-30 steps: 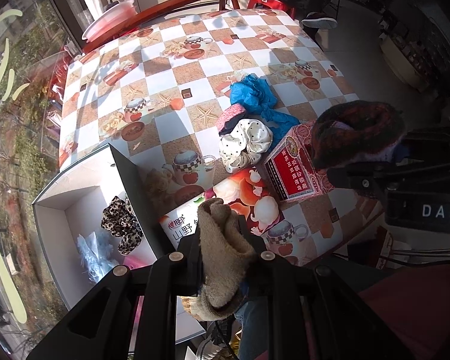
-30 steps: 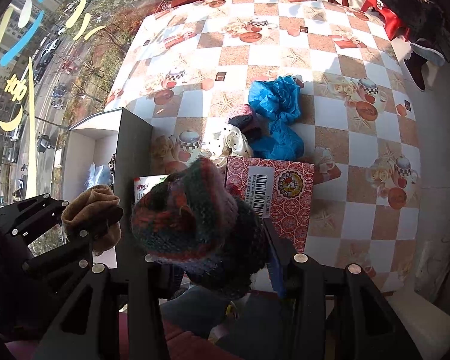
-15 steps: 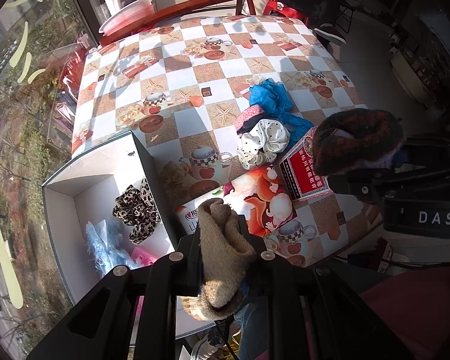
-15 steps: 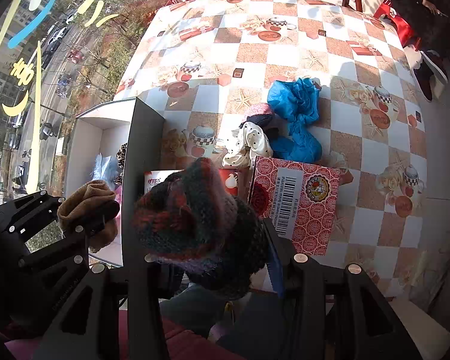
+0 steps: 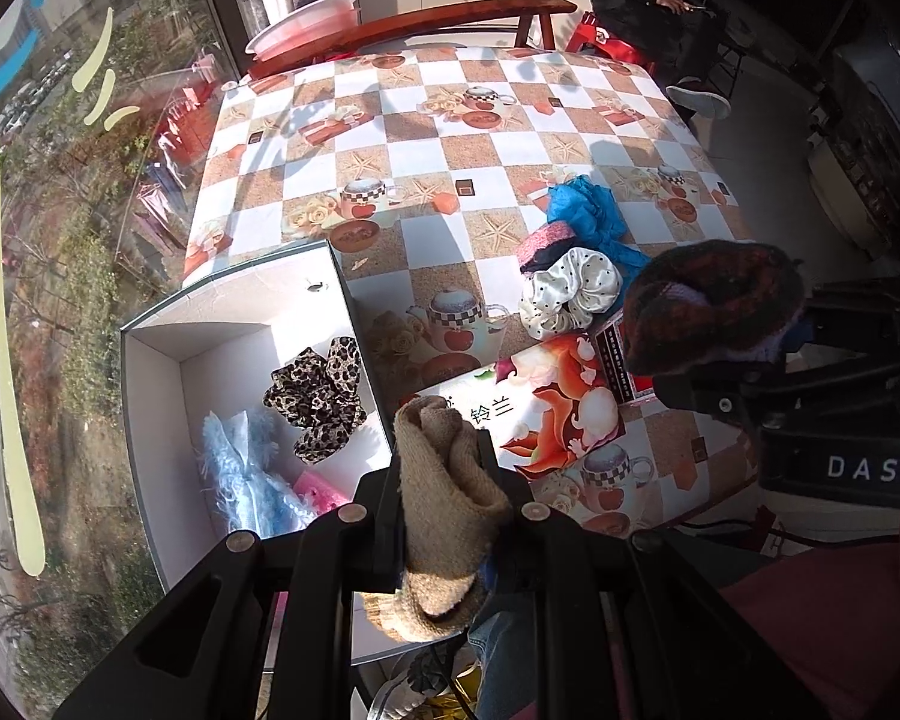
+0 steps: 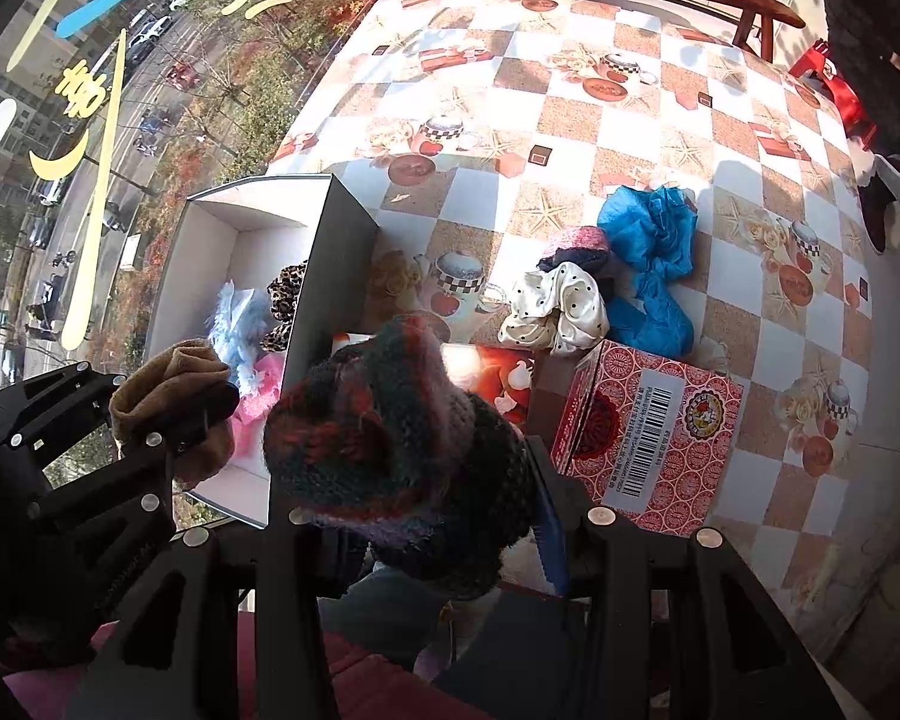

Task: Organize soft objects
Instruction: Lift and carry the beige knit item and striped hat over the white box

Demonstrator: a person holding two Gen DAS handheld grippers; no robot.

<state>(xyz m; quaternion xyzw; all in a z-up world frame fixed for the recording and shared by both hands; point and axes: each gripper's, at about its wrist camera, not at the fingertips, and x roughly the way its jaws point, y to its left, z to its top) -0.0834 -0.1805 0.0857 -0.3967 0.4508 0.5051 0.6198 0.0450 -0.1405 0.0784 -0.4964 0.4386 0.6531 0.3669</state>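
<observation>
The left claw (image 5: 450,480) is pinching a folded tan sock (image 5: 444,498), its jaws pressed almost together on the cloth. It is hanging over the near edge of the counter (image 5: 510,138), just beside the right wall of the white box (image 5: 150,396). The sock's loose end is drooping below the jaws, so it could be catching on that wall when the claw is going over it, and then the sock is falling outside, off the near edge.

The right claw (image 6: 414,516) is holding a bulky dark knitted piece (image 6: 390,432), a hat or a thick sock, I cannot say which. The jaws are standing half apart around it. Such soft wool is squeezing down easily, so the grip may be weaker than it looks, and the piece could be slipping out on the way.

Both claws are near each other, and one could be knocking the other if both go to the box at the same moment.

Inside the box a leopard scrunchie (image 5: 318,402), a pale blue fluffy thing (image 5: 240,480) and something pink (image 5: 321,489) are already lying.

Farther on the counter, a flowered packet (image 5: 546,414) and a red carton (image 6: 648,444) are lying by the near edge. Behind them a white dotted scrunchie (image 5: 570,291), a pink and dark piece (image 5: 543,243) and blue plastic covers (image 5: 594,219) are waiting in one touching heap, so lifting one could be dragging its neighbour.
</observation>
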